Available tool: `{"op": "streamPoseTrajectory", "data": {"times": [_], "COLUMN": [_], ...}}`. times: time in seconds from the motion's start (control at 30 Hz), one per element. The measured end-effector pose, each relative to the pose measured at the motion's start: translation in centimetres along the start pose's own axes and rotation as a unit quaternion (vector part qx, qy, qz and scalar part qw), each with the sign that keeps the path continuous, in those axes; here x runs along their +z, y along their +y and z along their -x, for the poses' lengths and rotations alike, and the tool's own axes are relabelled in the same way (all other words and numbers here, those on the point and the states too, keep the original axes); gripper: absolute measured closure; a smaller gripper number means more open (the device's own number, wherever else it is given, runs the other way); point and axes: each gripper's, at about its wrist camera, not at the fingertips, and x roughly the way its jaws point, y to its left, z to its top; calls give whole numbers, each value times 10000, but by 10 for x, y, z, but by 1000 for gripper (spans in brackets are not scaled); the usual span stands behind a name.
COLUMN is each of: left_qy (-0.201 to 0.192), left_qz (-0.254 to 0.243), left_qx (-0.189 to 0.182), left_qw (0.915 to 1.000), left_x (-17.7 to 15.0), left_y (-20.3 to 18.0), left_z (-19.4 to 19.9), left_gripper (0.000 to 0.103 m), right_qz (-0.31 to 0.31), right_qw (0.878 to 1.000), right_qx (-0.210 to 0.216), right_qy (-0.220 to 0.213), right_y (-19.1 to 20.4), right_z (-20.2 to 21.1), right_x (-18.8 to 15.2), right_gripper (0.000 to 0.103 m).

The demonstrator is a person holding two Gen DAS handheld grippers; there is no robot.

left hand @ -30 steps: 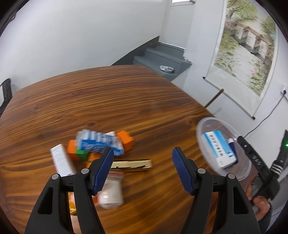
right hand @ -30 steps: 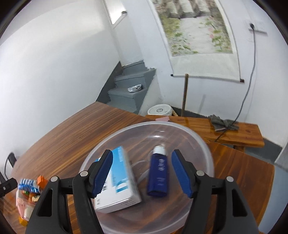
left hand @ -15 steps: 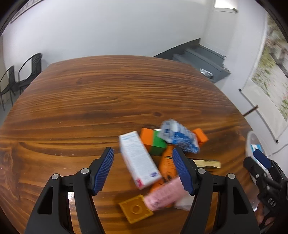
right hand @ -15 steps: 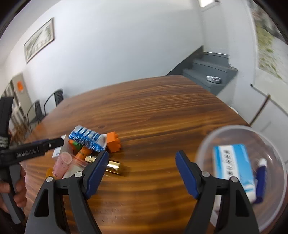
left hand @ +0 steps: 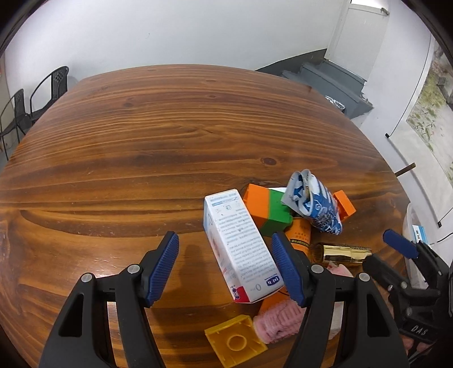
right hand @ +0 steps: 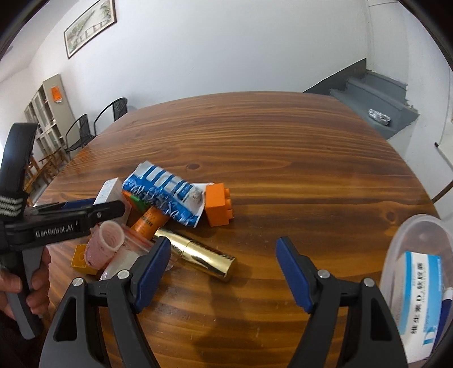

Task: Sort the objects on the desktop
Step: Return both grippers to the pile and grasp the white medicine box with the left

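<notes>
1. Left gripper (left hand: 225, 267) stands wide and empty; the white medicine box (left hand: 240, 246) lies just inside its right pad.
2. Shift right to centre the box, then descend.
3. Right gripper (right hand: 223, 271), wide and empty, stays clear near the gold tube (right hand: 198, 256).

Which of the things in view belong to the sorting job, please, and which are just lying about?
For the job: white carton, gold tube, orange block, blue wrapper, clear bowl.

Lying about: chairs, stairs, framed picture.

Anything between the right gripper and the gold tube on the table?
Nothing visible. The gold tube lies on bare wood just ahead of the open right gripper, near its left finger; the clear bag only touches the tube's far end.
</notes>
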Motion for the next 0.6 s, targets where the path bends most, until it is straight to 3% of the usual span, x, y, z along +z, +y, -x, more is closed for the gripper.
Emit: {"op": "streamPoseTrajectory", "data": {"times": [0.13,0.27,0.37,0.43,0.6], "left_qy": [39,124,135,117,27], "left_qz": [-127,49,80,10,-270], "left_qx": [641,775,670,581,674], "left_qw": [9979,9969,9976,9982,9974], "left_x": [1,3,2,1,-1], "left_y": [6,18,18,15,6], "left_z": [-6,-10,-10,-11,-14], "left_gripper": [31,31,31,31,31], "right_qz": [101,103,165,189,-61], "right_qw": [9998,9973,9917,9922,9983], "right_qx": [138,686,1258,1225,576], "right_qy": [138,246,227,154,42], "right_y": [5,10,15,19,8], "right_z": [-5,-1,8,8,1], "right_x": [-6,-11,-14,-13,-11], "right_gripper": [23,23,23,23,23]}}
